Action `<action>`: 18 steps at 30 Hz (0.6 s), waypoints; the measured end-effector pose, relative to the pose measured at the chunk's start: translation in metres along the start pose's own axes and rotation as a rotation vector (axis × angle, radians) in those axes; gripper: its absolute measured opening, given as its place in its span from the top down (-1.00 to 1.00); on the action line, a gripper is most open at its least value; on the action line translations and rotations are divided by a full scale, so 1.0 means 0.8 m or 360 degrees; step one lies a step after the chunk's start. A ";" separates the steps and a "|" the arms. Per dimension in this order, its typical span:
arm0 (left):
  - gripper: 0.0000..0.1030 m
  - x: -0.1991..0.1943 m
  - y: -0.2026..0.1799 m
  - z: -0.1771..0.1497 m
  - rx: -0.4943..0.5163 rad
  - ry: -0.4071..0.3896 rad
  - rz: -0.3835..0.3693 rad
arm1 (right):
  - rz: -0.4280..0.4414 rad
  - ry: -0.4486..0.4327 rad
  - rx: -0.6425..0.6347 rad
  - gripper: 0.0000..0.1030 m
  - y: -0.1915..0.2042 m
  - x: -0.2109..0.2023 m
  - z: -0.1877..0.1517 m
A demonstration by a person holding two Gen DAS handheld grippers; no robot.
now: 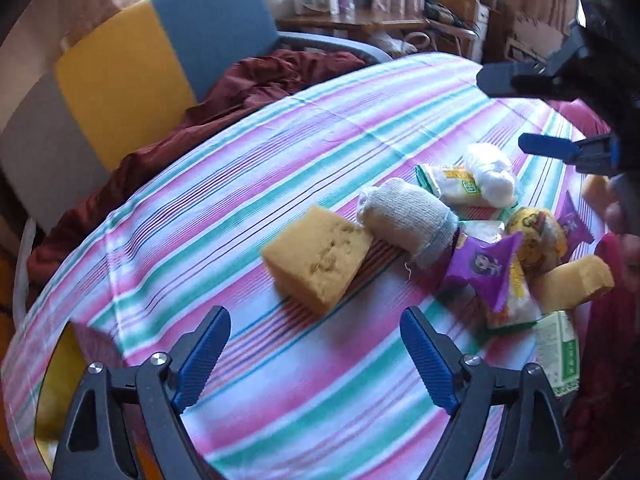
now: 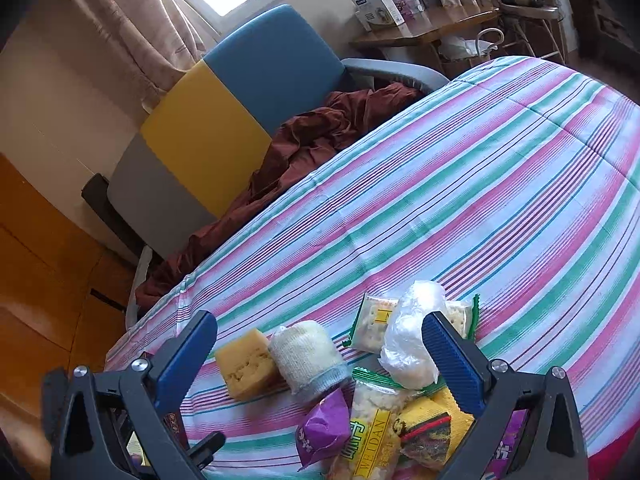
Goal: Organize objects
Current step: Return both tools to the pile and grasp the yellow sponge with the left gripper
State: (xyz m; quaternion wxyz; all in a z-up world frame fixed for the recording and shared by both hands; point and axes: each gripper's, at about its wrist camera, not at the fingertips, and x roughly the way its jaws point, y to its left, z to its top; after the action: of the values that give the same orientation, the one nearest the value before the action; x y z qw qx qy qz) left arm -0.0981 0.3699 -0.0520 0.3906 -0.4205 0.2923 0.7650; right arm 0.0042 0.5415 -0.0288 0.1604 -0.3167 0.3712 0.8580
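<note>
lying just ahead of the gaping left gripper (image 1: pixel 316 344), yellow sponge (image 1: pixel 320 258).

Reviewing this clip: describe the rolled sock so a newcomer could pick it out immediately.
On the pink, green and white striped tablecloth lies a cluster of snack packets. At its left end, the cream knitted sock roll with a grey cuff sits beside the yellow sponge wedge. It is the only knitted fabric item; its neighbours are foam or shiny plastic.

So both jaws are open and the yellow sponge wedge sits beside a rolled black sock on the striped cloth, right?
Not quite: the rolled sock beside the yellow sponge wedge is white with a grey cuff, not black, as the left wrist view shows. Both jaws are open, over the striped cloth.
</note>
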 end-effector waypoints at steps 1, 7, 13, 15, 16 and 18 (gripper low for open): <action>-0.83 0.009 -0.002 0.006 0.0038 0.0018 -0.0008 | 0.0008 0.0011 0.0002 -1.00 0.000 0.002 0.000; -0.95 0.050 0.006 0.028 0.0119 0.0115 -0.0022 | 0.0055 0.0050 0.0031 -1.00 -0.005 0.007 0.002; -0.49 0.080 0.015 0.037 0.0057 0.0154 -0.0047 | 0.0077 0.0050 0.0081 -1.00 -0.013 0.008 0.006; -0.32 0.082 0.020 0.029 -0.0051 0.0141 -0.0121 | 0.0072 0.0041 0.0090 -1.00 -0.015 0.007 0.008; -0.27 0.079 0.021 0.024 -0.0079 0.0118 -0.0117 | 0.0064 0.0036 0.0092 -1.00 -0.016 0.007 0.009; -0.21 0.070 0.021 0.012 -0.0141 0.0095 -0.0113 | 0.0054 0.0027 0.0103 -1.00 -0.019 0.007 0.012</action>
State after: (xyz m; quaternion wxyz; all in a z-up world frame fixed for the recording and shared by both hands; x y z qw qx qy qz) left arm -0.1353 0.3884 -0.0945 0.3895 -0.4703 0.2545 0.7499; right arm 0.0038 0.5586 -0.0355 0.1528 -0.3124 0.4053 0.8455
